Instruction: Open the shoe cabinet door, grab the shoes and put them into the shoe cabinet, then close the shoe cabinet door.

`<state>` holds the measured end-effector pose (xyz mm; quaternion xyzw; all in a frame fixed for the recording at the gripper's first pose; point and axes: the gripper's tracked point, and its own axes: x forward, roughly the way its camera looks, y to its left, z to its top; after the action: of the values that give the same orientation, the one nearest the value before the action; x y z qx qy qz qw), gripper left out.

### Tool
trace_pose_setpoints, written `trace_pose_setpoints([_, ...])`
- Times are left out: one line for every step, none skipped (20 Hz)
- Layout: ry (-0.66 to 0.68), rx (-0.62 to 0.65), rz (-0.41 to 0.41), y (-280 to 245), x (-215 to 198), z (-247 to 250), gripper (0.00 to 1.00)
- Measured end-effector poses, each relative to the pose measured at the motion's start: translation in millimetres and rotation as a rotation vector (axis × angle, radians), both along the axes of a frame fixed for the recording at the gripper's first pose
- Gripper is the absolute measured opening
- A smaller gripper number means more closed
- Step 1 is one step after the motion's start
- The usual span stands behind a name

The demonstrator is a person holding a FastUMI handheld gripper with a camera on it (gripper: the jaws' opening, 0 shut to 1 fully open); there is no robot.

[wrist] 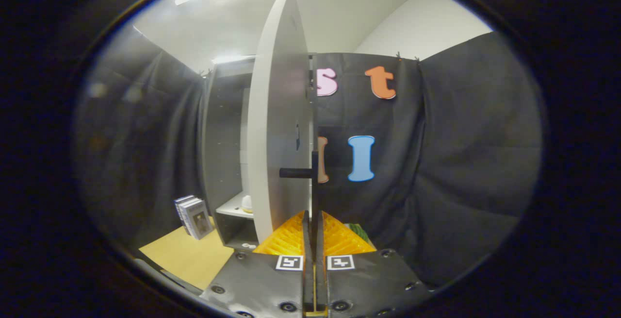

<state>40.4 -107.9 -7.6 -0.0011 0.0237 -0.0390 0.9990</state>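
The white cabinet door (276,128) stands swung out and I look at it almost edge-on, its thin edge running straight down into my gripper (313,228). The fingers (291,242) are shut on the door's lower edge, one on each side. A black handle (296,173) sticks out from the door above the fingertips. Left of the door is the open shoe cabinet (223,133), dark inside, with a white shelf (233,207). A small white object (246,203) lies on that shelf; I cannot tell whether it is a shoe.
Several books (193,216) stand upright on the tan floor (187,255) left of the cabinet. A bit of something green (360,231) shows just beyond the right finger. Black cloth walls enclose the booth on both sides.
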Motion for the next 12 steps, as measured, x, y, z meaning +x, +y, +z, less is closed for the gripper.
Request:
trace_pose_setpoints([0.000, -0.012, -0.033, -15.3, -1.6, 1.0, 0.04])
trace_pose_setpoints([-0.002, -0.011, -0.050, -23.8, -3.2, 0.9, 0.04])
trace_pose_setpoints([-0.011, 0.015, -0.033, -22.2, -3.8, 3.1, 0.02])
trace_pose_setpoints([-0.026, 0.030, -0.018, -15.5, -2.0, 6.2, 0.02])
trace_pose_setpoints([-0.031, 0.018, -0.016, -13.9, -1.7, 7.2, 0.02])
trace_pose_setpoints([-0.029, 0.001, -0.014, -14.0, -4.3, 5.9, 0.03])
trace_pose_setpoints([-0.035, -0.017, -0.022, -14.0, -5.4, 7.7, 0.03])
trace_pose_setpoints([-0.043, -0.035, -0.020, -12.7, -8.2, 8.9, 0.03])
trace_pose_setpoints([-0.047, -0.050, -0.042, -13.5, -14.5, 11.7, 0.03])
trace_pose_setpoints([-0.051, -0.051, -0.041, -12.4, -20.3, 13.6, 0.03])
trace_pose_setpoints([-0.059, -0.043, -0.049, -9.8, -28.9, 16.4, 0.03])
trace_pose_setpoints([-0.065, -0.044, -0.062, -9.2, -35.8, 16.7, 0.05])
